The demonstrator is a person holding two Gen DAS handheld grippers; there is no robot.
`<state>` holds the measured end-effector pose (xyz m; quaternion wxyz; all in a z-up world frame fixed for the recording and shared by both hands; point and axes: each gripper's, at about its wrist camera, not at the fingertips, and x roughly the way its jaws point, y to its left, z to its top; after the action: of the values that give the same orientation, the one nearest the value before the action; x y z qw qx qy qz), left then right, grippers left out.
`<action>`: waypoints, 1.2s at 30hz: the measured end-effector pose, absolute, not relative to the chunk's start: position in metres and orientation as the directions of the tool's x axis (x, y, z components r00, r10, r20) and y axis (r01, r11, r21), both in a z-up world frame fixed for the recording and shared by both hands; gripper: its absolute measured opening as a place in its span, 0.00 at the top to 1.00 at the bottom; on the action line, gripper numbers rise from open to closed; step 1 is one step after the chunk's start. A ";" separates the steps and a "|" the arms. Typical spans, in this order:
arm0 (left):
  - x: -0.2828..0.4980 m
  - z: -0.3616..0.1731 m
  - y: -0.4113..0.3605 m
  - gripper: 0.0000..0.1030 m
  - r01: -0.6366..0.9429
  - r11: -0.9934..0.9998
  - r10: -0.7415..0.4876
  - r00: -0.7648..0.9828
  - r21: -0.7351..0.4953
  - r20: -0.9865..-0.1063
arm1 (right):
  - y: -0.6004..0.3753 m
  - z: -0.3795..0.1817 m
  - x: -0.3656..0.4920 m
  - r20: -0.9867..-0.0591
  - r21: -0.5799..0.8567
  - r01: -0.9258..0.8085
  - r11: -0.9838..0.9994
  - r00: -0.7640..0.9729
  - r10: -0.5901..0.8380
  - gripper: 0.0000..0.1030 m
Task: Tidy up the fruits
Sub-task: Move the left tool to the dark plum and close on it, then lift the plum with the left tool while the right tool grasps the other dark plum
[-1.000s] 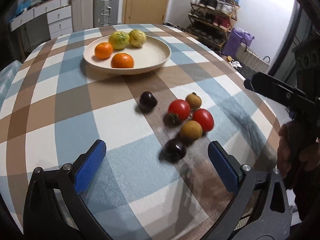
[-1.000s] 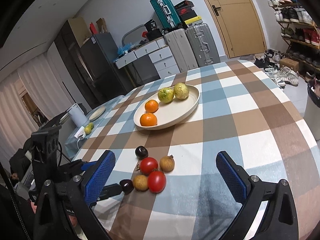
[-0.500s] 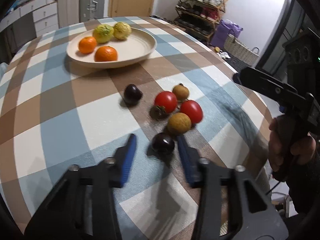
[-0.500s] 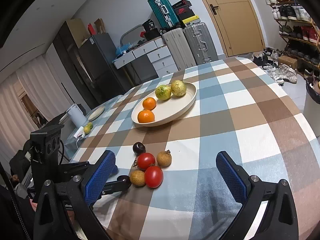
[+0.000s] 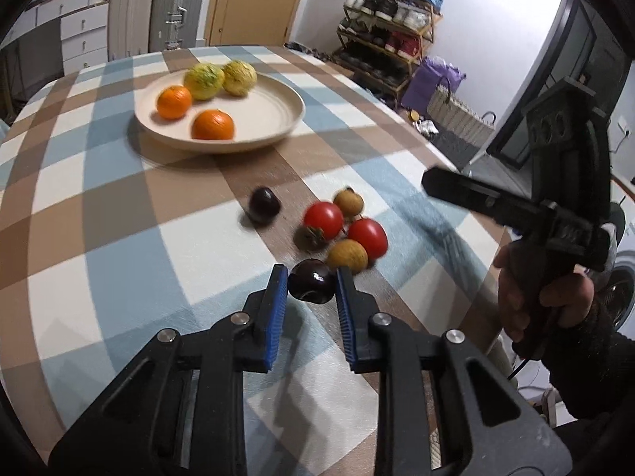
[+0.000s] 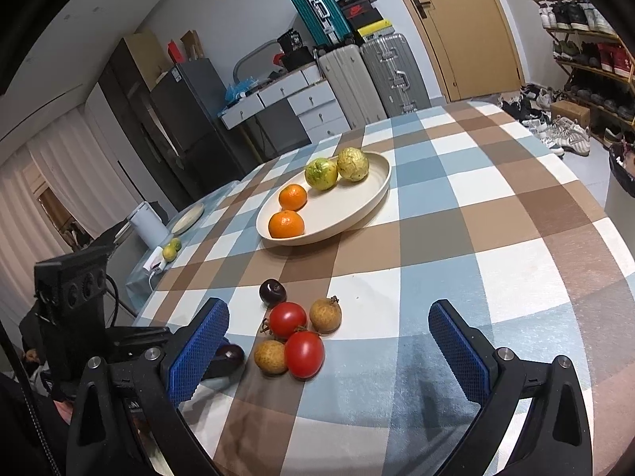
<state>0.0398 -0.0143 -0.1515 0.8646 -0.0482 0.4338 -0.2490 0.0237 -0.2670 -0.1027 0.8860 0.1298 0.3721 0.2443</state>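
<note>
**Left gripper clamps a dark plum**

The left gripper [image 5: 311,279] is closed on the near dark plum [image 5: 311,286], pinched between its blue pads [image 5: 276,305] above the checked tablecloth [image 5: 119,246]. Just beyond its fingertips lie two tomatoes [image 5: 323,220] and two longans [image 5: 347,254]. The right gripper [image 6: 329,341] gapes wide, holding nothing.

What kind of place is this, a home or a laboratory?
Most likely a lived-in home: a round table with a blue-and-brown checked cloth, a rack full of shoes by a yellowish wooden door, and silver hard-shell suitcases stored against the wall.
</note>
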 end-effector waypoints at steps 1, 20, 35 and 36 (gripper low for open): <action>0.041 -0.148 -0.009 0.79 0.381 0.872 -0.475 0.509 -0.307 -0.718 | -0.265 -0.103 0.026 -0.607 0.407 -0.333 0.850 0.597 0.524 0.00; 0.059 -0.136 0.077 0.79 0.211 0.907 -0.414 0.606 -0.364 -0.679 | -0.181 -0.108 0.063 -0.690 0.249 -0.475 0.844 0.525 0.499 0.01; 0.080 -0.137 0.086 0.79 0.177 0.908 -0.404 0.607 -0.380 -0.684 | -0.146 -0.128 0.080 -0.757 0.244 -0.534 0.810 0.418 0.503 0.30; 0.082 -0.136 0.086 0.79 0.175 0.908 -0.404 0.607 -0.381 -0.684 | -0.145 -0.128 0.080 -0.757 0.246 -0.537 0.807 0.413 0.506 0.33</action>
<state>0.0818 0.0856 -0.1362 0.8856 -0.1390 0.4119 -0.1637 0.0804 -0.1449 -0.1283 0.8403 -0.0174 0.4440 0.3105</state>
